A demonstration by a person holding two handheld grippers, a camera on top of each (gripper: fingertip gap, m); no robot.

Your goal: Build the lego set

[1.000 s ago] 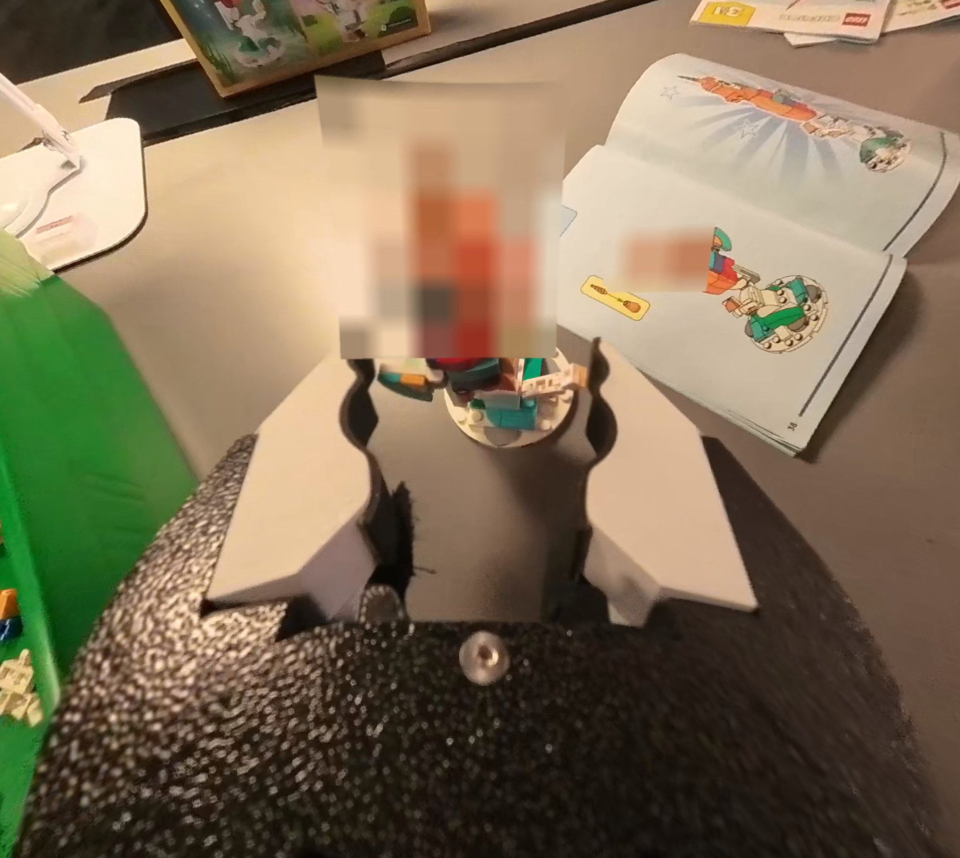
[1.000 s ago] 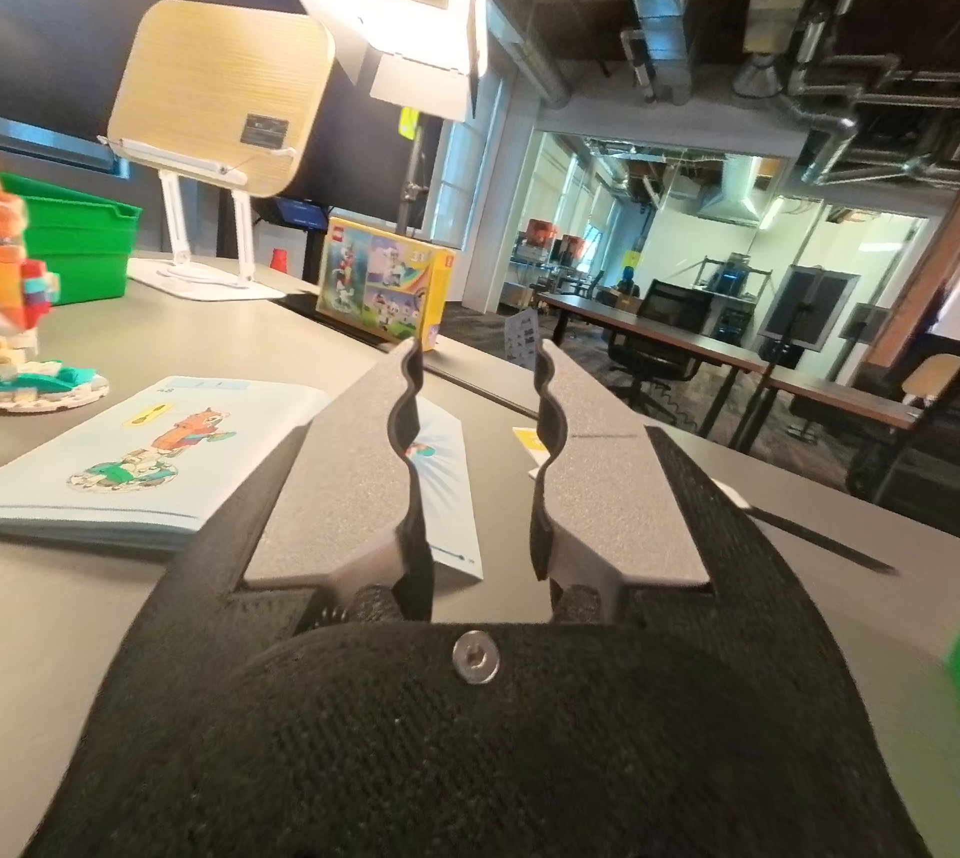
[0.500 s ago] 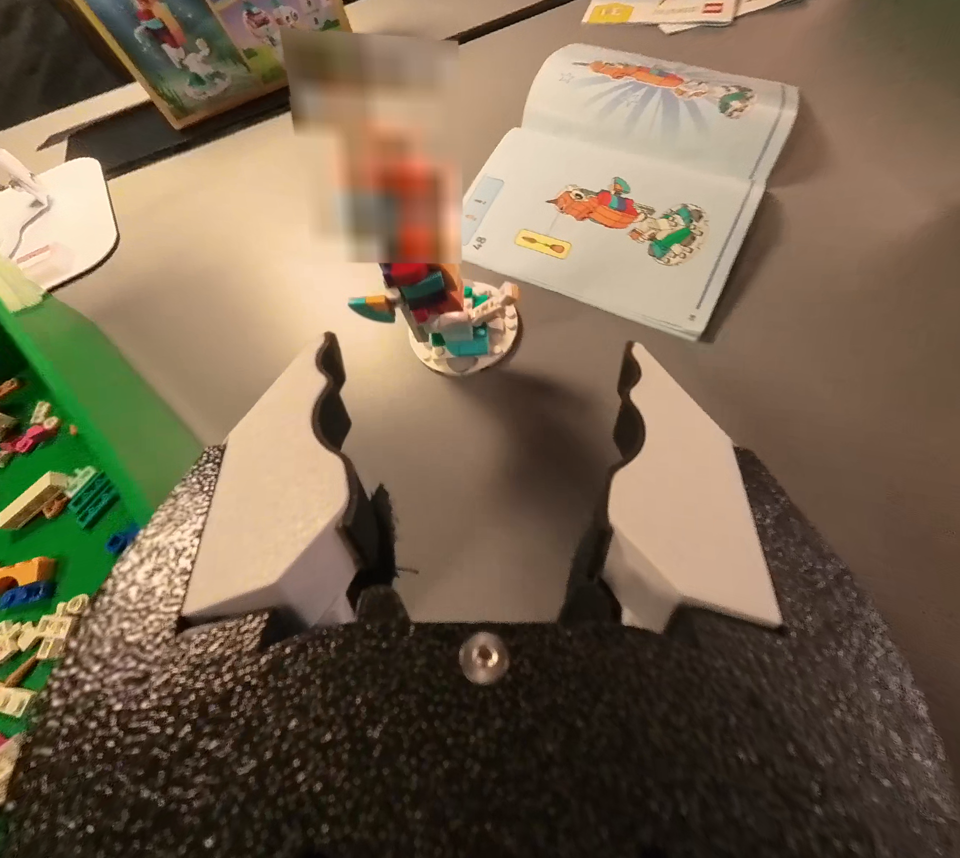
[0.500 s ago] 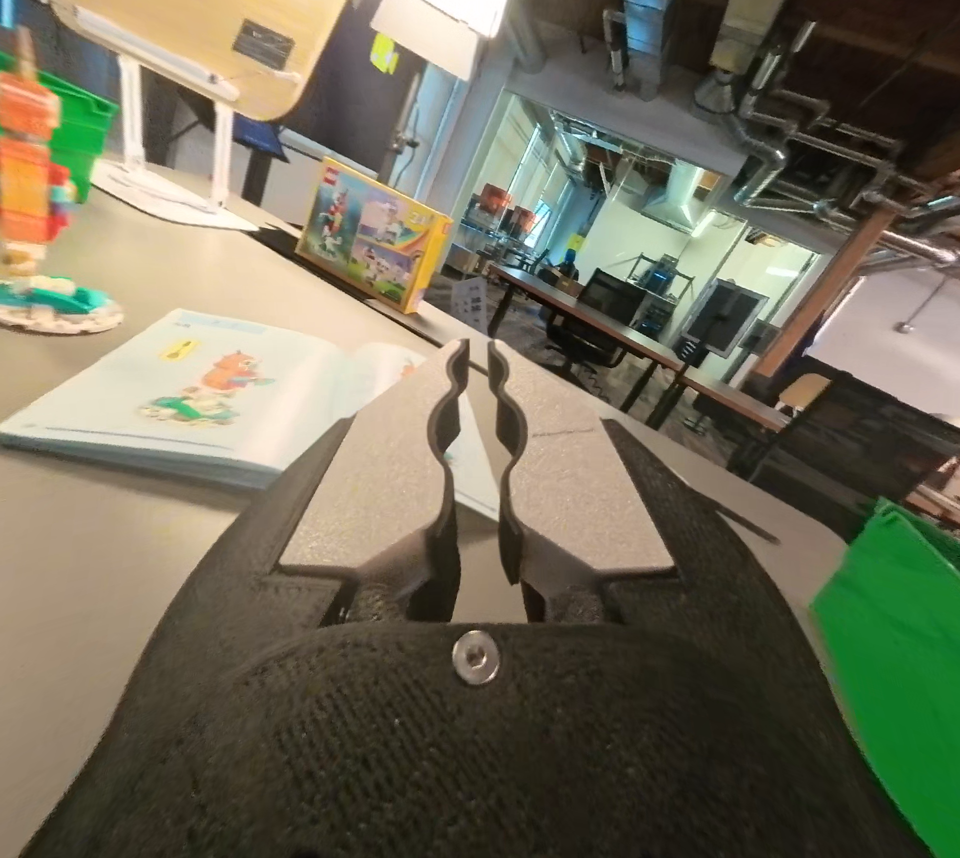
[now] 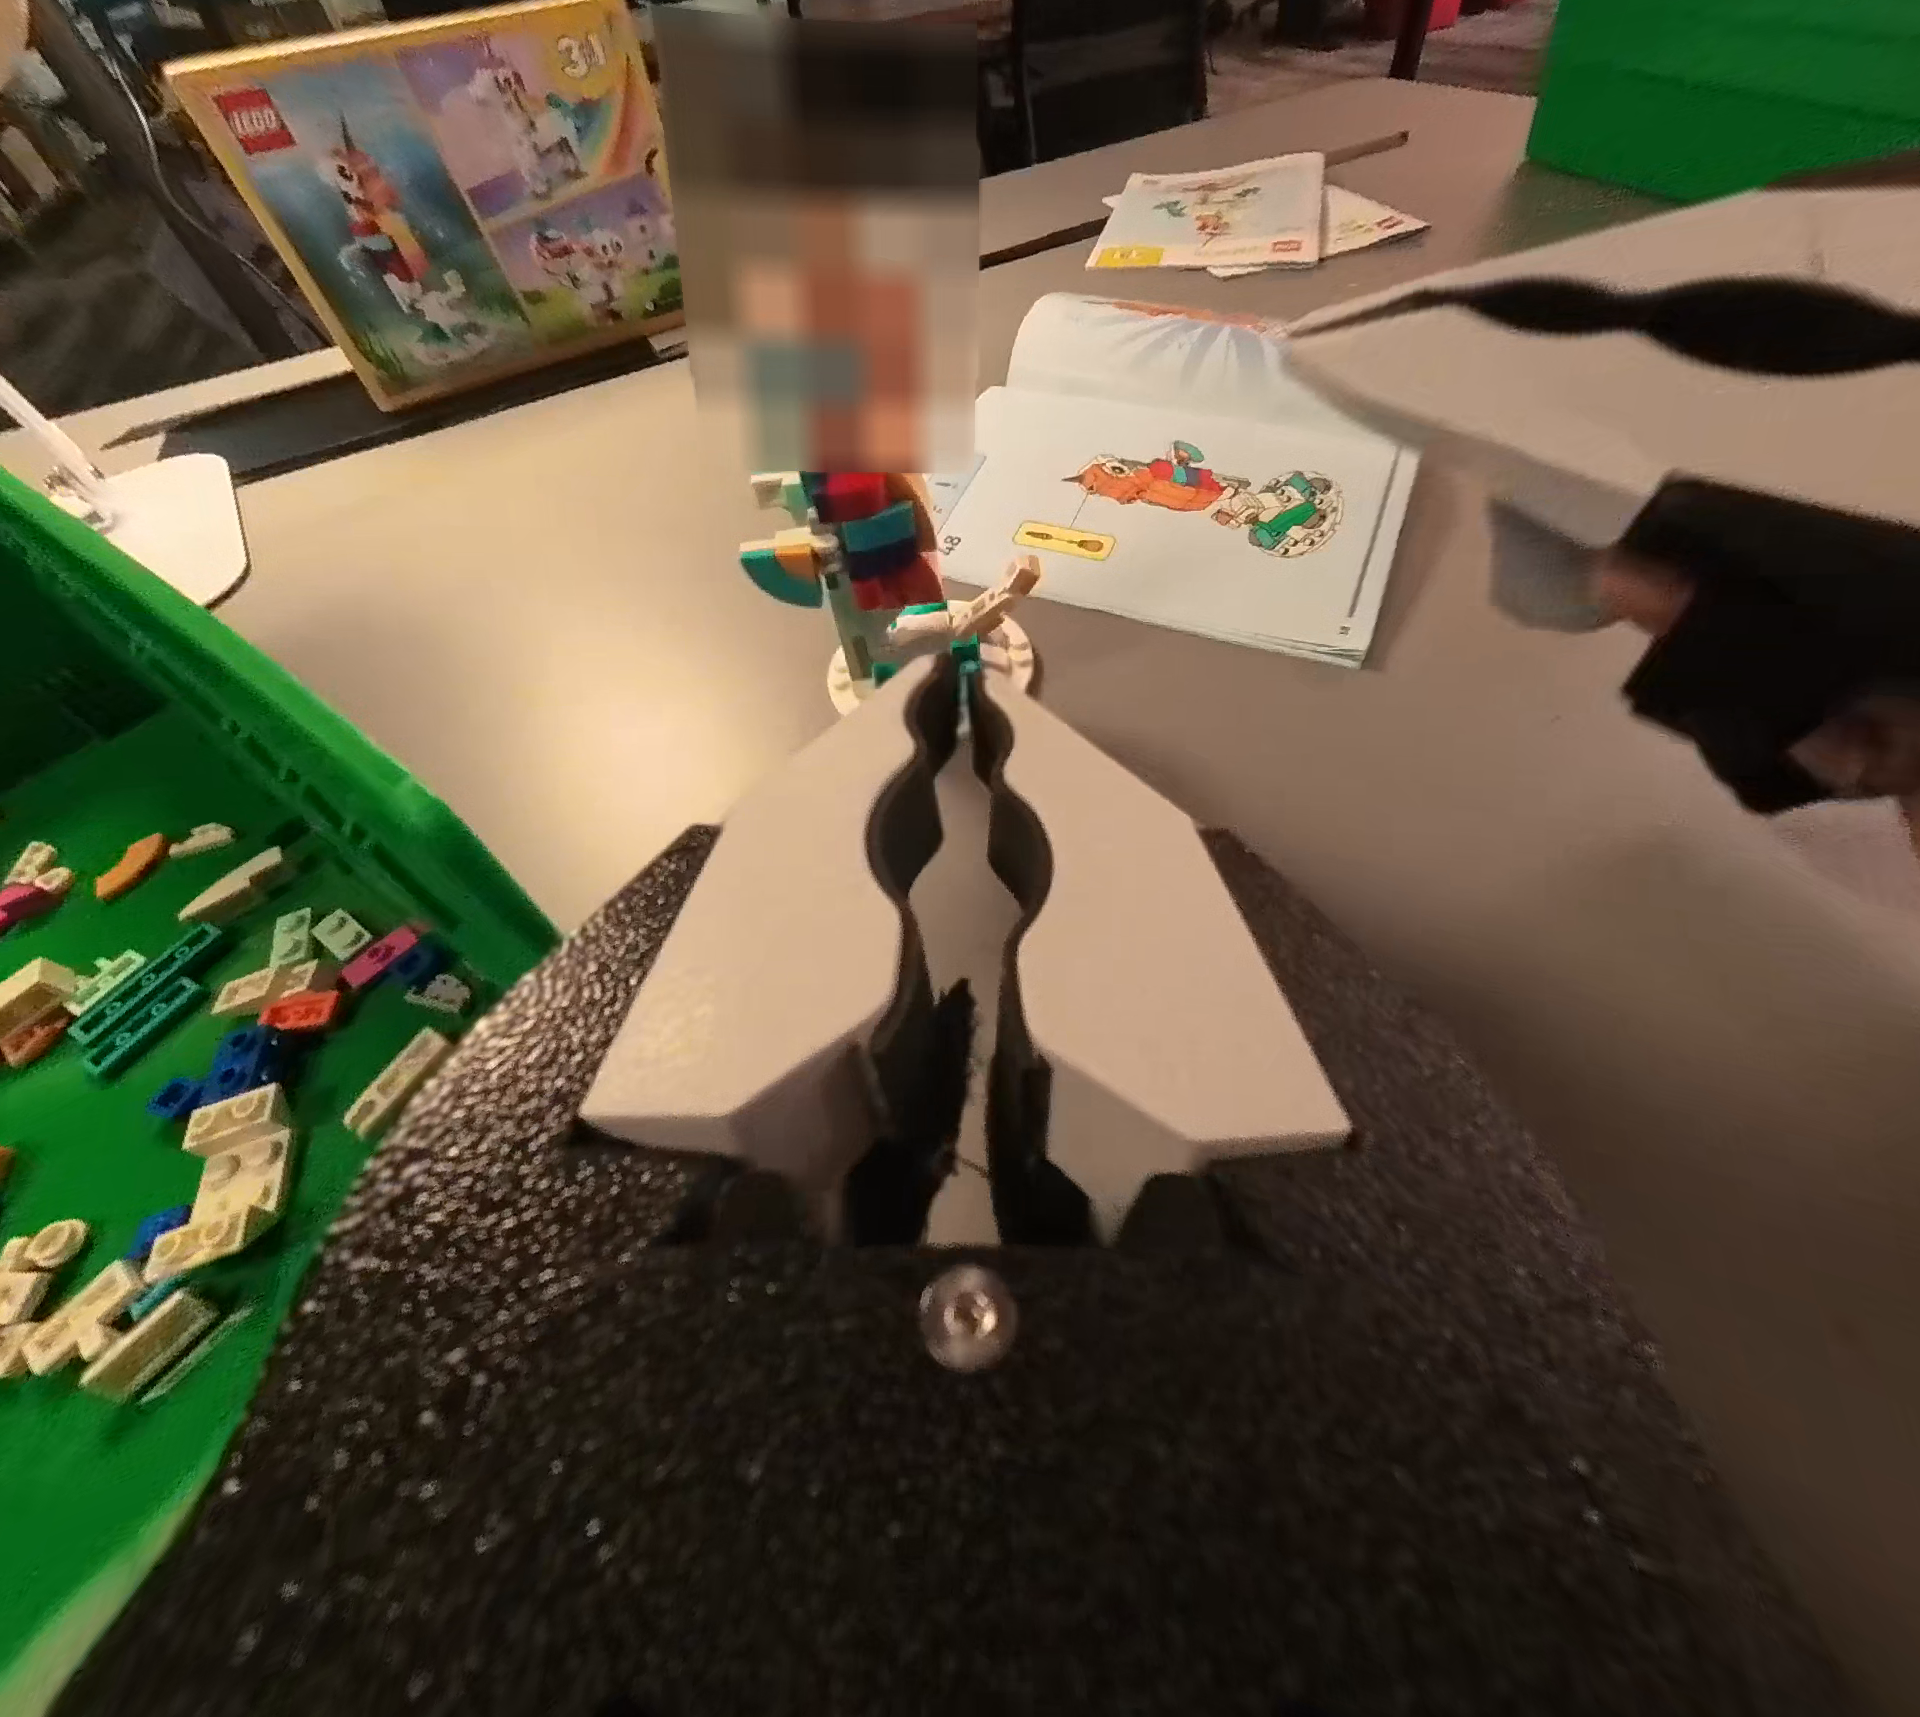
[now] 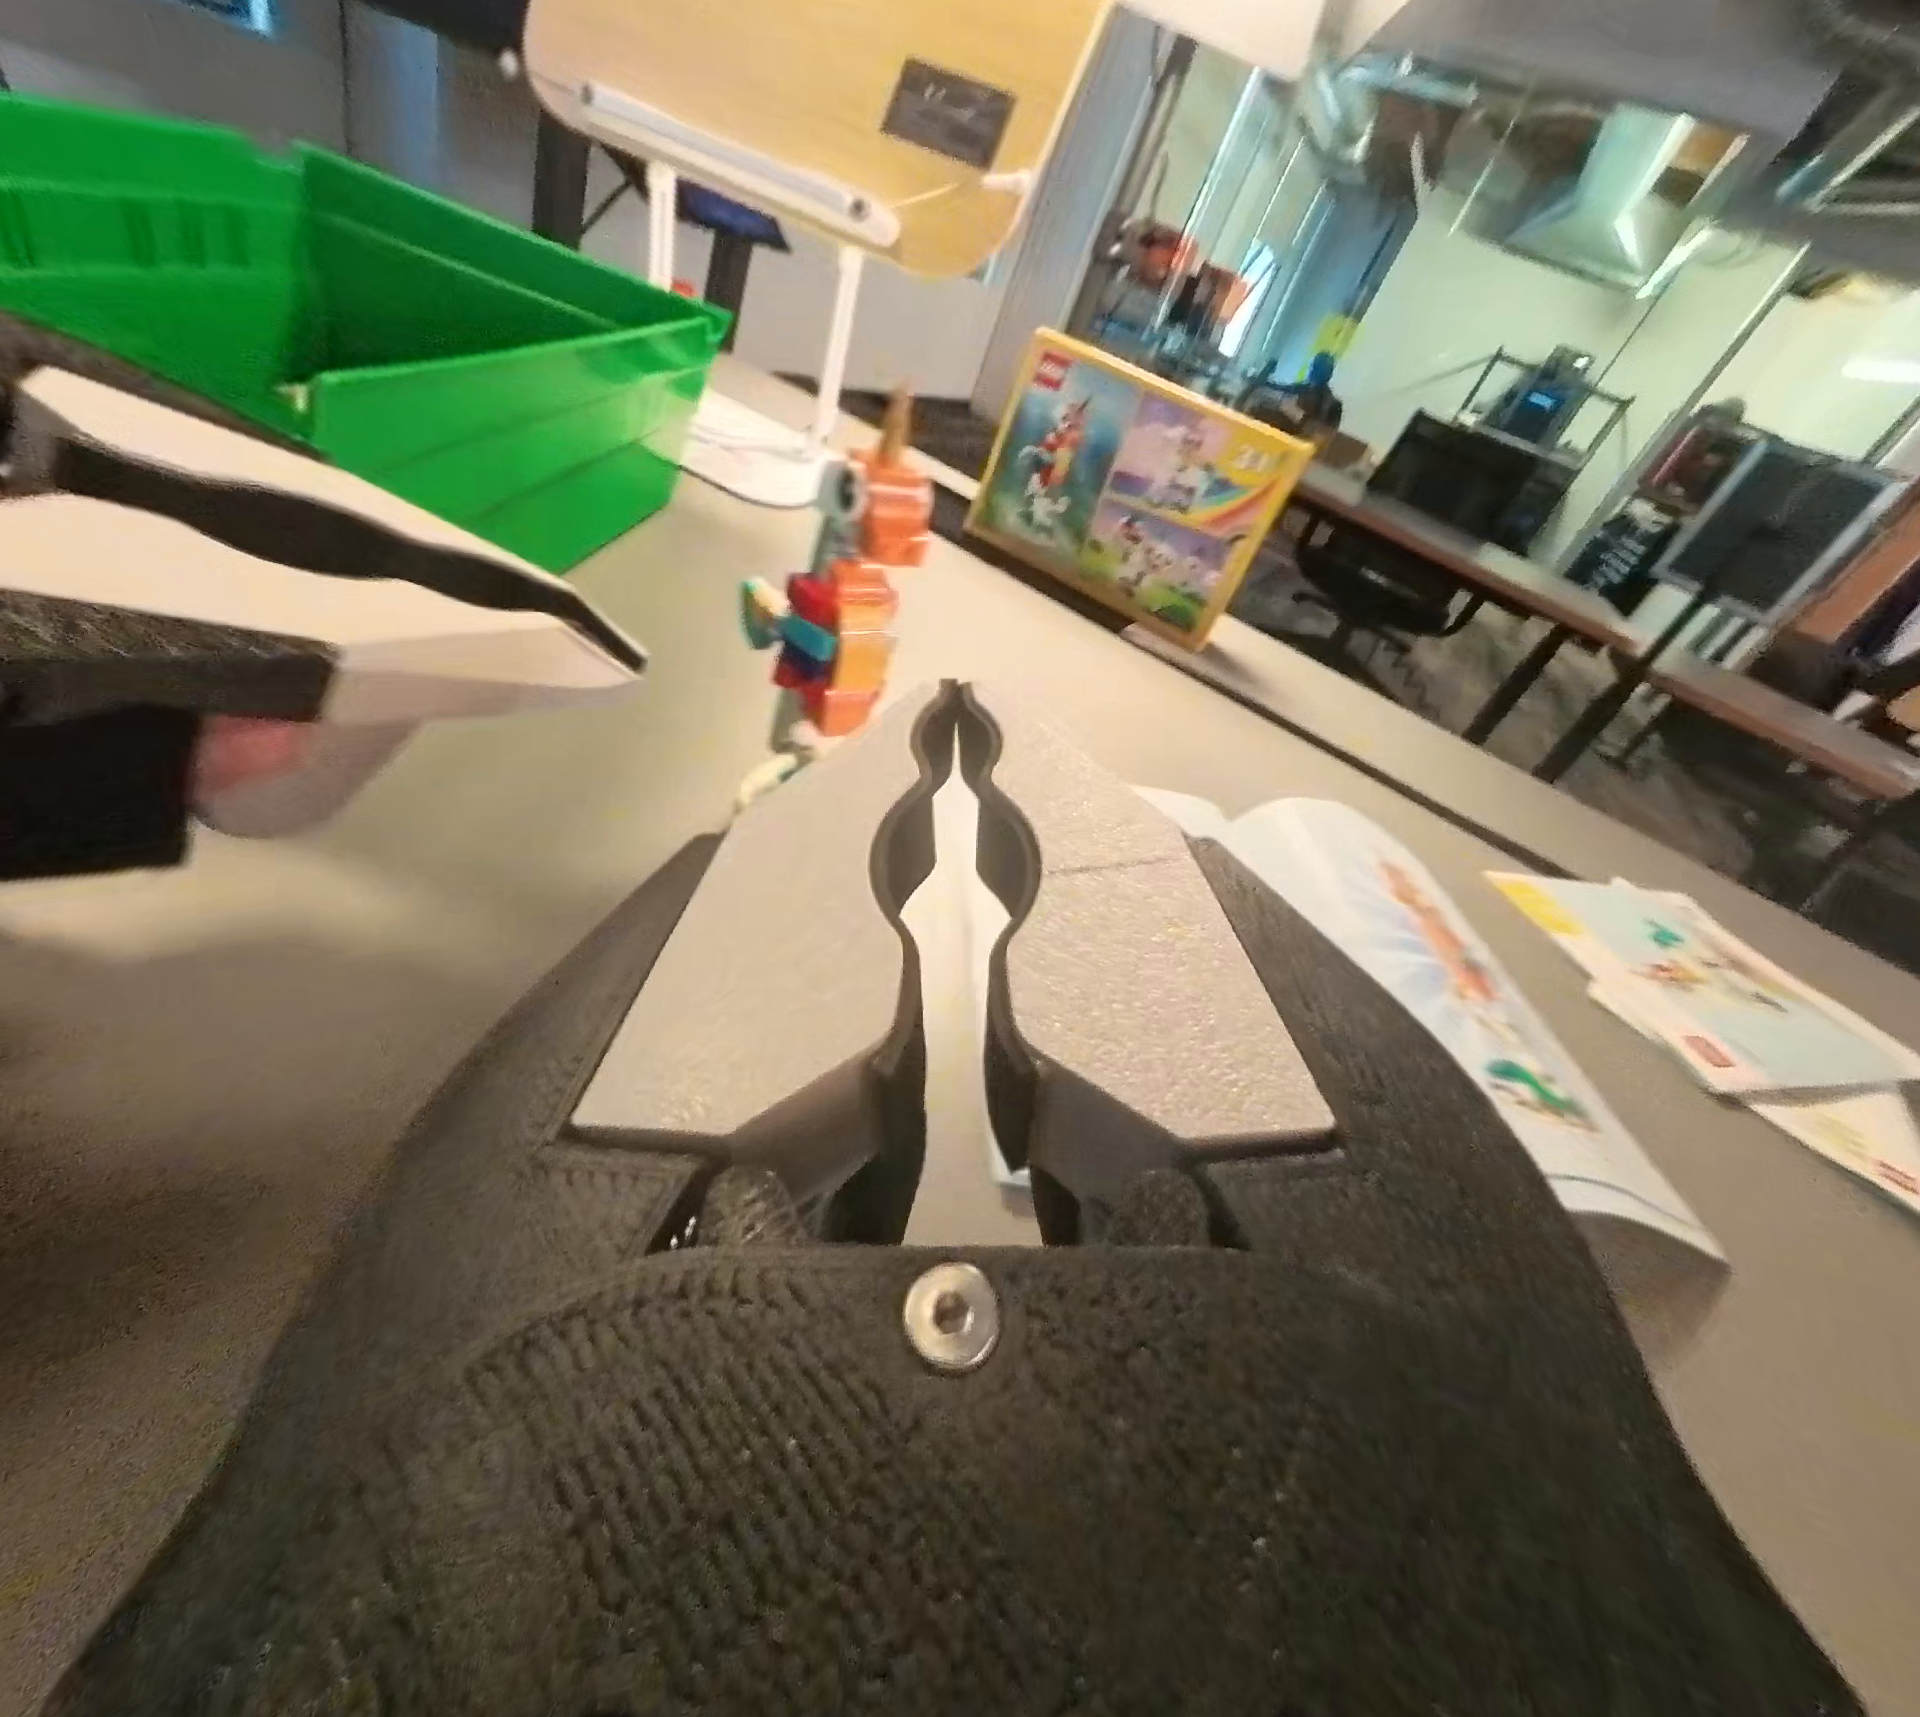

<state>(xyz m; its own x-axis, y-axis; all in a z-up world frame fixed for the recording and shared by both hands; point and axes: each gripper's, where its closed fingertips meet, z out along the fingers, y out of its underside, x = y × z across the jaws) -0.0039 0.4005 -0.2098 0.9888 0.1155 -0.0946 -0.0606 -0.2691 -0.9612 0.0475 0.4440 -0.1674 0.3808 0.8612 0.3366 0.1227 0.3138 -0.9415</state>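
Observation:
The part-built lego model (image 5: 878,555), orange, red and teal on a round white base (image 5: 1013,661), stands upright on the grey table; a mosaic patch covers its top. It also shows in the right wrist view (image 6: 842,628). My left gripper (image 5: 961,696) is shut and empty, with its tips just short of the model's base; teal shows through the gap. It also shows in the right wrist view (image 6: 613,659), left of the model and apart from it. My right gripper (image 6: 951,696) is shut and empty, pointing at the model. It also shows in the left wrist view (image 5: 1294,332), raised over the booklet.
A green bin (image 5: 312,763) holding several loose bricks (image 5: 239,1117) sits at the left. An open instruction booklet (image 5: 1195,462) lies right of the model, with more booklets (image 5: 1226,213) behind it. The set's box (image 5: 447,202) stands at the back. A second green bin (image 5: 1714,57) is far right. A wooden stand (image 6: 821,5) rises behind. The grippers' ends are close to 8 cm from one another.
My left gripper went from wide open to shut and dropped lower in front of the model. My right gripper closed fully and swung left towards the model, so each gripper now shows in the other's view.

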